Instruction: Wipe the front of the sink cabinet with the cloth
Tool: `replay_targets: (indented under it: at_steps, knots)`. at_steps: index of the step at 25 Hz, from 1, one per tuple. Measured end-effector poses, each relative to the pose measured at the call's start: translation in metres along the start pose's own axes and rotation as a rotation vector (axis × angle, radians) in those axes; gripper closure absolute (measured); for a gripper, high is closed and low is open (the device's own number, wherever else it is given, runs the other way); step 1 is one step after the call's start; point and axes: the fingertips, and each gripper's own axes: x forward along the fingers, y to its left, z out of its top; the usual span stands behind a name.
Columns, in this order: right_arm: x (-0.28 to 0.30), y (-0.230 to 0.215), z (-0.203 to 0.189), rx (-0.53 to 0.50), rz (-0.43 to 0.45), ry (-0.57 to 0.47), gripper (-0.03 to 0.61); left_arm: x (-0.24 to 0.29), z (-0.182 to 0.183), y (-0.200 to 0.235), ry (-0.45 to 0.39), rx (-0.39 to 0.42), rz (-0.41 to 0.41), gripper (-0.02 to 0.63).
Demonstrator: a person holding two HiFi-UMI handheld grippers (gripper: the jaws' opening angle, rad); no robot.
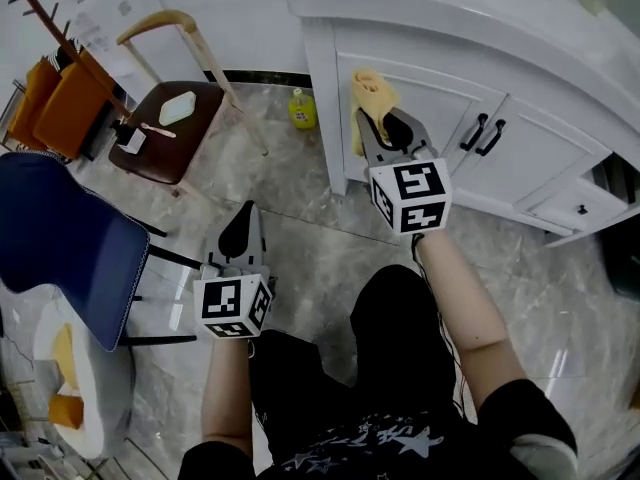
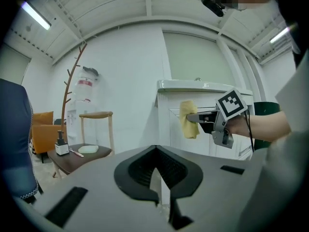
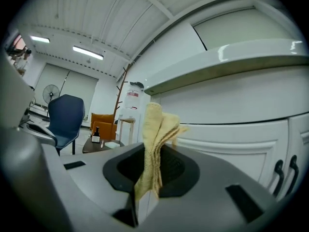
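Cloth [image 3: 155, 144] pinched between right gripper [image 3: 145, 187] jaws.

Nubby yellow cloth [image 3: 155, 144]; glossy white-painted cabinet [image 1: 440, 98]

- cloth [image 3: 155, 139]: lower end buried between the right gripper [image 3: 142, 199] jaws
- cloth-to-sink cabinet [image 1: 455, 88] contact ahead of the tips: can't tell
- cabinet runs off frame right of the gripper
- yellow bottle [image 1: 302, 110] left of it: label too small to read
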Motion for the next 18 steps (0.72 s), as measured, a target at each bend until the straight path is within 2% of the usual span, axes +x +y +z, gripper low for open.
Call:
replay_targets:
  at_steps: [7,11,15,18]
  knots:
    - [0.021,0.004,-0.01,-0.017,-0.02,0.004,0.515,0.019,-0.004,0.011,-0.074,0.003,-0.001,0.598]
    - [0.033,-0.003,-0.006,-0.094,-0.053,0.044,0.514,0.045,-0.005,0.012,-0.078,-0.037,-0.071,0.598]
    - [0.059,-0.004,-0.013,-0.065,-0.112,0.077,0.514,0.065,0.005,0.025,-0.087,-0.019,-0.136,0.598]
    - [0.069,-0.004,-0.015,-0.083,-0.142,0.082,0.514,0.07,0.004,0.03,-0.098,-0.045,-0.17,0.598]
